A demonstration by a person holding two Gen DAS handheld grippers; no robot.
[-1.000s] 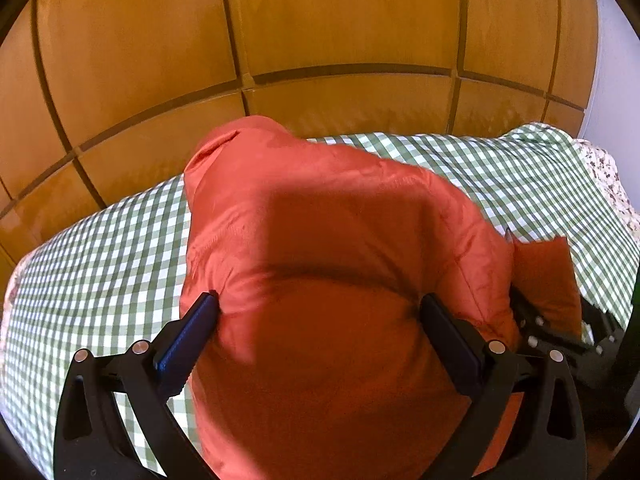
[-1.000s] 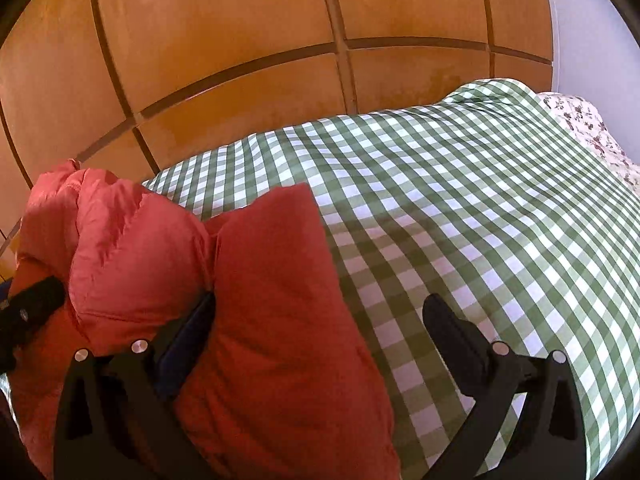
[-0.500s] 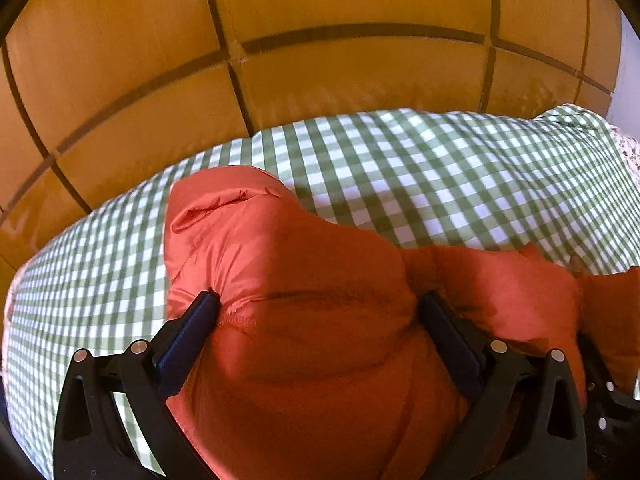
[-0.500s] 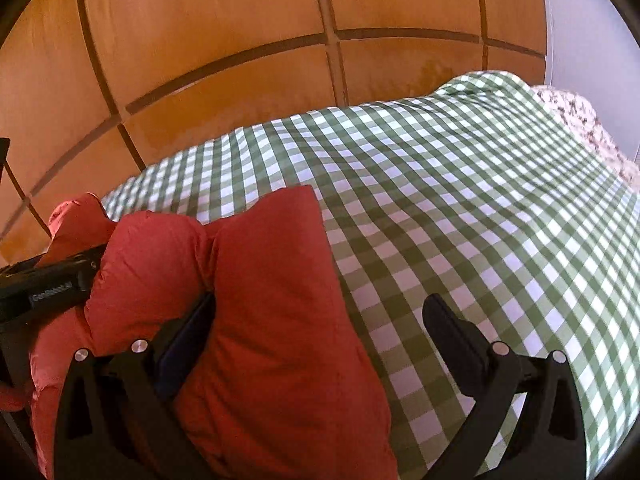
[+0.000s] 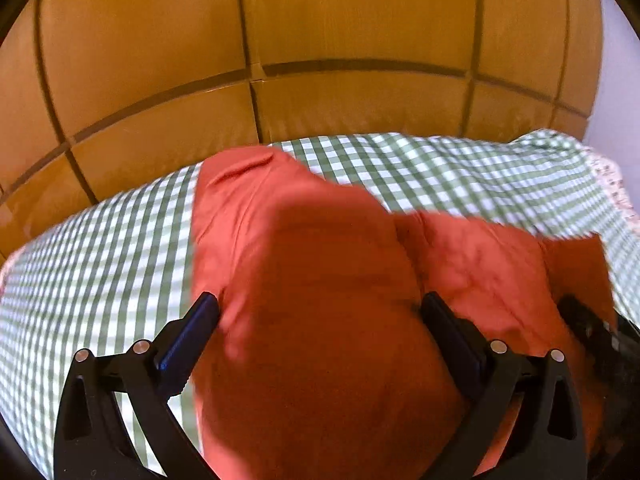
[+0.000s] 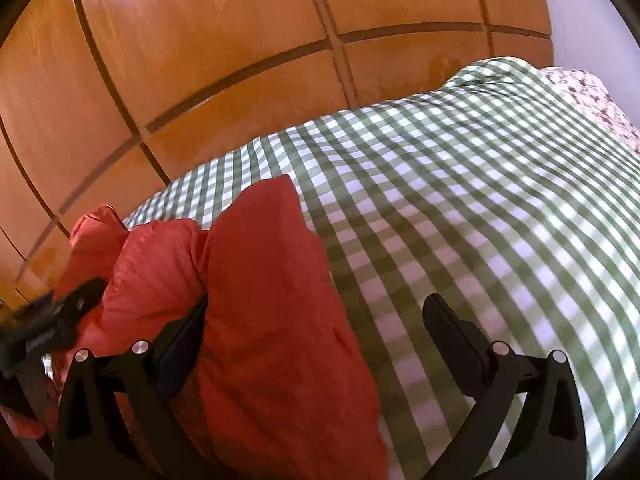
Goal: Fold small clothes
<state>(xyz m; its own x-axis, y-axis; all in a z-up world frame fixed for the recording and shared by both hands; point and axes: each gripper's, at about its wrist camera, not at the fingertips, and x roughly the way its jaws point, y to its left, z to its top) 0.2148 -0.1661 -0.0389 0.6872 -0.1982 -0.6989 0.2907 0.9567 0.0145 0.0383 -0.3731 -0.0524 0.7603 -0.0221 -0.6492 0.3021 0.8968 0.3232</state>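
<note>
An orange-red garment (image 5: 312,280) lies bunched on the green-checked bedcover (image 5: 100,264). In the left wrist view it spreads between and over the wide-apart fingers of my left gripper (image 5: 320,320), which is open. Its far end reaches the bed's back edge. In the right wrist view a fold of the same garment (image 6: 272,300) covers the left finger of my right gripper (image 6: 316,320), also open, while the right finger hangs over bare cover. Each gripper shows at the edge of the other's view: the right gripper (image 5: 592,336) and the left gripper (image 6: 60,320).
Orange wooden wardrobe panels (image 5: 340,20) rise directly behind the bed. A floral fabric (image 6: 592,96) lies at the far right end of the bed. The checked cover (image 6: 500,208) stretches bare to the right of the garment.
Both views are blurred with motion. The garment has bunched lower onto the bed than one second ago, and the left gripper sits lower in the right wrist view. Both jaws stay wide apart.
</note>
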